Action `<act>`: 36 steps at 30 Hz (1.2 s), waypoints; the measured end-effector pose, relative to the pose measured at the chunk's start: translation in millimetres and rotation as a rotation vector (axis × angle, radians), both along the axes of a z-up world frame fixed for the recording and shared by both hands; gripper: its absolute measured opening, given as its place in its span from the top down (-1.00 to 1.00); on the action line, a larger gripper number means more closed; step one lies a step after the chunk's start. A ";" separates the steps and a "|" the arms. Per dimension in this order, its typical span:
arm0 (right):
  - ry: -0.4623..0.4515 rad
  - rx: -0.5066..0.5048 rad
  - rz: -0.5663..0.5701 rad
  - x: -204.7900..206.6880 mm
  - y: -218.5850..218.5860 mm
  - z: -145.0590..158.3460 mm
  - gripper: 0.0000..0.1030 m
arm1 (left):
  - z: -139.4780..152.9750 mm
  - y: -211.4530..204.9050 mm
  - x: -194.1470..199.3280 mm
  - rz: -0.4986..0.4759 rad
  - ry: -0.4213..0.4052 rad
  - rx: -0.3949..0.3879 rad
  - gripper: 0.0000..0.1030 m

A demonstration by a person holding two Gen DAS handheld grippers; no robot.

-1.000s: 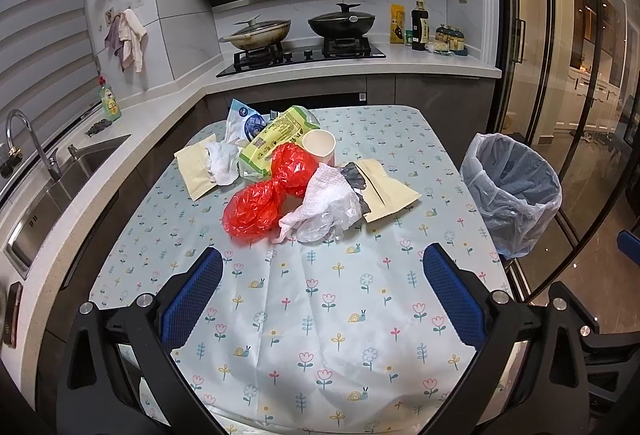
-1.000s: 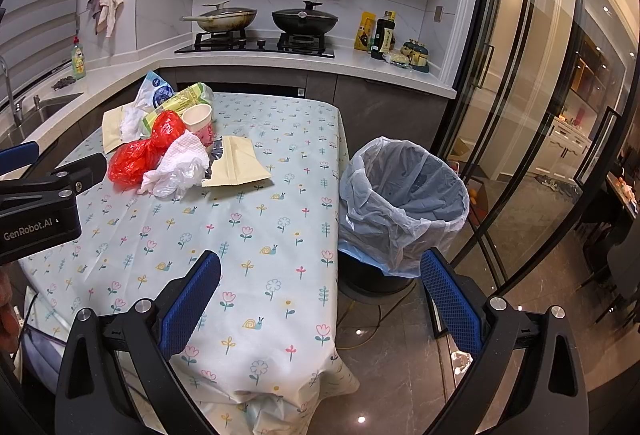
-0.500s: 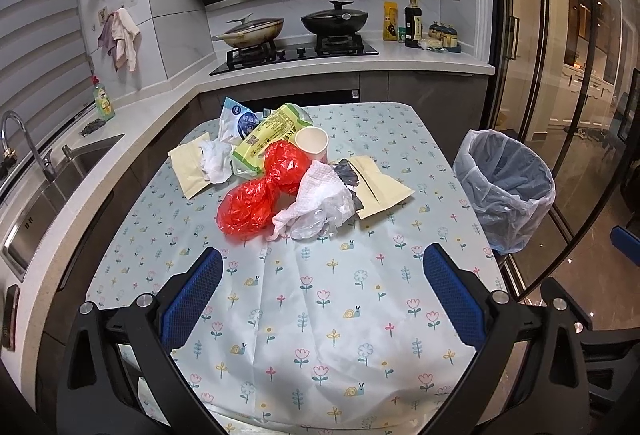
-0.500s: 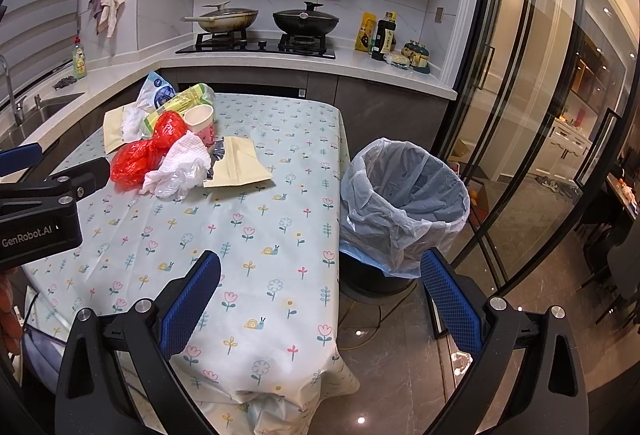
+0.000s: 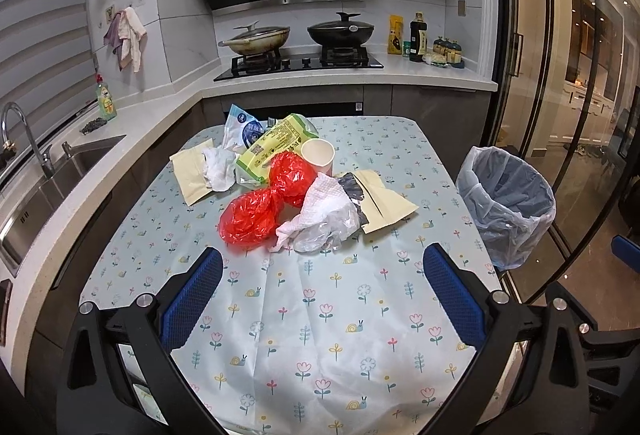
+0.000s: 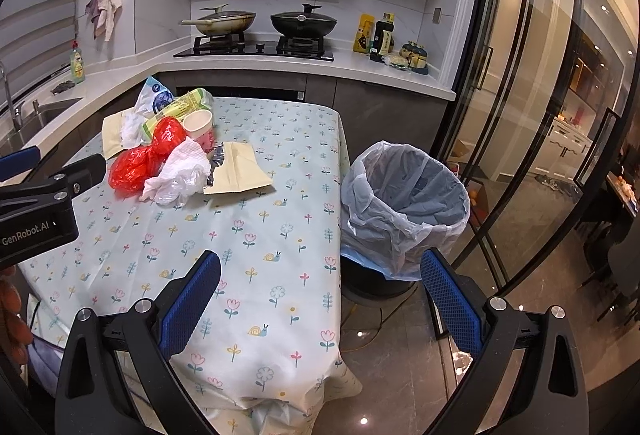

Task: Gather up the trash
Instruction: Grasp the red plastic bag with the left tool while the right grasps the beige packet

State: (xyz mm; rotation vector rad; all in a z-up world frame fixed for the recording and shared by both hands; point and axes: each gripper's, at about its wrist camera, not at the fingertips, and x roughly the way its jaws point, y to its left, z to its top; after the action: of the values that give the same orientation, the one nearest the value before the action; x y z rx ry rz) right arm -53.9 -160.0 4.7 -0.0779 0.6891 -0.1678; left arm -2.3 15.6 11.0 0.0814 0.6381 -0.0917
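**Hovering empty over a heaped table, bin waiting at the edge**

Heaping the rubbish together near the table's (image 5: 320, 319) far half looks deliberate: one pile means short trips to the lined trash bin (image 5: 506, 203), which stands on the floor just off the table edge, at about 3 o'clock from the pile in the left wrist view.

At the pile's near side lie a red plastic bag (image 5: 252, 215) and, touching it at its 3 o'clock, a white crumpled bag (image 5: 324, 221). A tan envelope (image 5: 386, 201) sits beyond that toward the bin. A paper cup (image 5: 317, 157) stands upright at 12 o'clock of the red bag, with a yellow-green packet (image 5: 276, 147) leaning behind it and a second tan envelope (image 5: 192, 173) at 10 o'clock.

Left gripper (image 5: 320, 275): fingers spread wide, nothing between them, held above the cloth and aimed at the pile, short of it. Right gripper (image 6: 318, 279): also spread and empty, pointing between table edge and bin. Nothing appears collected yet; the bin looks empty. The nearest soft bags seem the likely first grab, though loose plastic may slip.
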 end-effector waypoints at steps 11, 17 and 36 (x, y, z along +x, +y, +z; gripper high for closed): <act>0.028 0.049 0.007 45.1 19.6 -13.1 -0.86 | -24.7 56.9 45.1 0.090 0.111 -0.049 -0.86; 0.068 0.055 0.000 69.8 31.5 -28.3 -0.86 | -41.8 86.8 70.0 0.125 0.151 -0.065 -0.86; 0.143 0.103 -0.030 199.7 53.7 -70.4 -0.86 | -88.3 105.1 187.4 -0.041 0.233 -0.068 -0.86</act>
State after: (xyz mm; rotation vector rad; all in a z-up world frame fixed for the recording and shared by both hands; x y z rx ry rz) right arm 145.9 -106.2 -65.8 0.0192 0.8402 -0.1560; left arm 185.2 120.7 -77.3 0.0183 0.8660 -0.1644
